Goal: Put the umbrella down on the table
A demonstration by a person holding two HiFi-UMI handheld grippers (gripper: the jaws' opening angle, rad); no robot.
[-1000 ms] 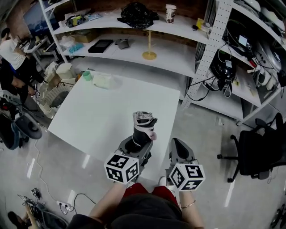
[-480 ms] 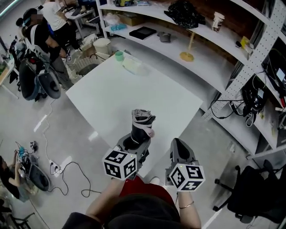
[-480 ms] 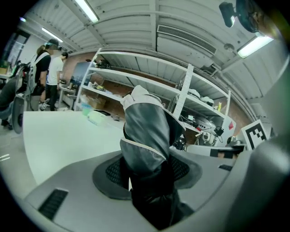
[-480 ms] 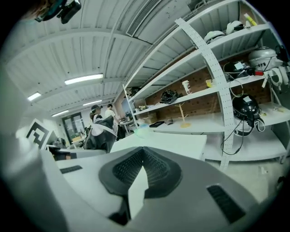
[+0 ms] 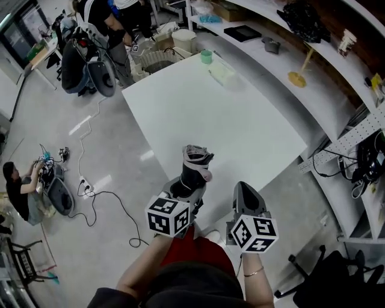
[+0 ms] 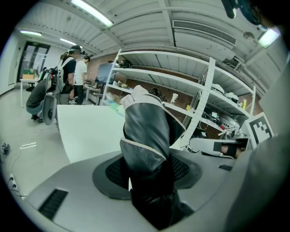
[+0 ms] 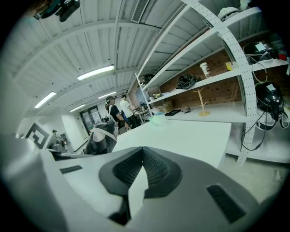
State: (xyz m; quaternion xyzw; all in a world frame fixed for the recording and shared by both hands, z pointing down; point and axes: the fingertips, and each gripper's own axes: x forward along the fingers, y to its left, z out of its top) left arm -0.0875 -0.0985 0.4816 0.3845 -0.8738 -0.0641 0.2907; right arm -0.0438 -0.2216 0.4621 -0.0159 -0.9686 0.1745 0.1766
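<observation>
A folded black-and-grey umbrella (image 5: 195, 170) with a pale pink strap stands upright in my left gripper (image 5: 187, 194), which is shut on its lower end. This happens just off the near corner of the white table (image 5: 240, 114). In the left gripper view the umbrella (image 6: 147, 136) fills the gap in the left gripper (image 6: 149, 174), with the table (image 6: 86, 131) beyond. My right gripper (image 5: 243, 189) hangs beside it to the right, shut with nothing in it. In the right gripper view the right gripper (image 7: 143, 152) has its tips together, the umbrella (image 7: 103, 135) shows at left, and the table (image 7: 190, 131) lies ahead.
A green cup (image 5: 206, 56) and a pale box (image 5: 221, 73) sit at the table's far edge. White shelves (image 5: 337, 78) run behind and to the right. People stand at the far left (image 5: 102, 18); another sits on the floor (image 5: 18, 186). Cables (image 5: 90, 186) and a black chair (image 5: 328, 277) are on the floor.
The head view has swung round, so the table now lies further up and to the right. Both grippers have dipped a little. The umbrella stays upright in the left gripper.
</observation>
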